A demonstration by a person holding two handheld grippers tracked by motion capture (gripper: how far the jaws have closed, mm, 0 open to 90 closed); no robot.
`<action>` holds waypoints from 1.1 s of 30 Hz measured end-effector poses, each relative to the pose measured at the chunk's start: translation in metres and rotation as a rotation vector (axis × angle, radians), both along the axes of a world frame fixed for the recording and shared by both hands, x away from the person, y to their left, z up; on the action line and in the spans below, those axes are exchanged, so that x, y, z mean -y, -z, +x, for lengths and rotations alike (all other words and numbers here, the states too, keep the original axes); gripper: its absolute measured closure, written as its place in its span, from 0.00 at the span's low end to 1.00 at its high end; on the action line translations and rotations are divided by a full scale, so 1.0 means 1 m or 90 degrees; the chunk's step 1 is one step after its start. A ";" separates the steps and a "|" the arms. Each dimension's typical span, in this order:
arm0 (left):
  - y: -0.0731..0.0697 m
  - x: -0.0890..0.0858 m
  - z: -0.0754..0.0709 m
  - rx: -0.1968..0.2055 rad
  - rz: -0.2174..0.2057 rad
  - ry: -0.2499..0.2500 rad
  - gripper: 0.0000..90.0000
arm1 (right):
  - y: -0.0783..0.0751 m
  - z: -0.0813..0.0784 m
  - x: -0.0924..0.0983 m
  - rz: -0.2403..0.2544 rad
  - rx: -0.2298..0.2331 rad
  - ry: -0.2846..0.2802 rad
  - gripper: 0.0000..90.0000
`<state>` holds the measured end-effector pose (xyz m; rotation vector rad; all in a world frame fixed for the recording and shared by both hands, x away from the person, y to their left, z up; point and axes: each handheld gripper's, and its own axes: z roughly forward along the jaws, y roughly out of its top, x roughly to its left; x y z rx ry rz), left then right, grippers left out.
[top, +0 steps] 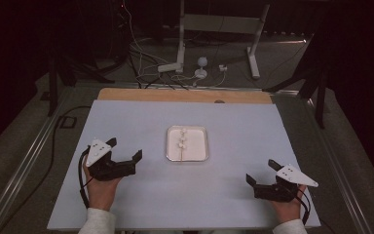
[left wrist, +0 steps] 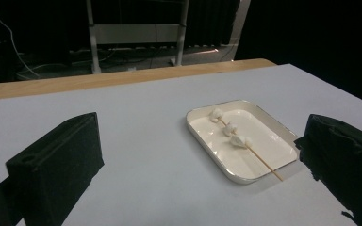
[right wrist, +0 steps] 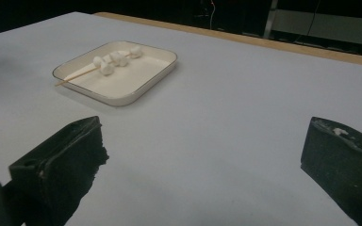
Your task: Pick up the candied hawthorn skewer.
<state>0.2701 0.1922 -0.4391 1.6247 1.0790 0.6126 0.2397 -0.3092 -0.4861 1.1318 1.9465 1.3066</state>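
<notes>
A white rectangular tray [top: 168, 144] sits in the middle of the table. On it lies a wooden skewer threaded with white marshmallows [top: 181, 142], its bare end toward me. My left gripper [top: 124, 148] rests open on the table left of the tray, nothing between its fingers. My right gripper [top: 261, 171] is open and empty near the front right, farther from the tray. In the left gripper view the tray [left wrist: 217, 162] and skewer [left wrist: 230, 129] lie ahead between the jaws. The right gripper view has the tray [right wrist: 122, 100] and skewer [right wrist: 115, 59] far off at upper left.
A pale blue sheet [top: 224, 204] covers the table, with a wooden strip [top: 185, 95] showing along the far edge. Beyond it, a white metal stand [top: 181, 44] and loose cables [top: 146, 73] are on the dark floor. Metal rails [top: 24, 165] run along both table sides.
</notes>
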 end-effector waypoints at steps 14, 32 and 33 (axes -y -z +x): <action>0.005 0.016 0.029 -0.025 0.005 0.034 0.03 | 0.000 0.001 0.000 -0.006 0.005 0.003 0.00; 0.020 0.059 0.055 -0.069 0.038 0.048 0.04 | -0.001 0.002 0.001 -0.008 0.006 0.005 0.00; 0.022 0.064 0.057 -0.075 0.046 0.049 0.04 | -0.001 0.002 0.001 -0.008 0.006 0.005 0.00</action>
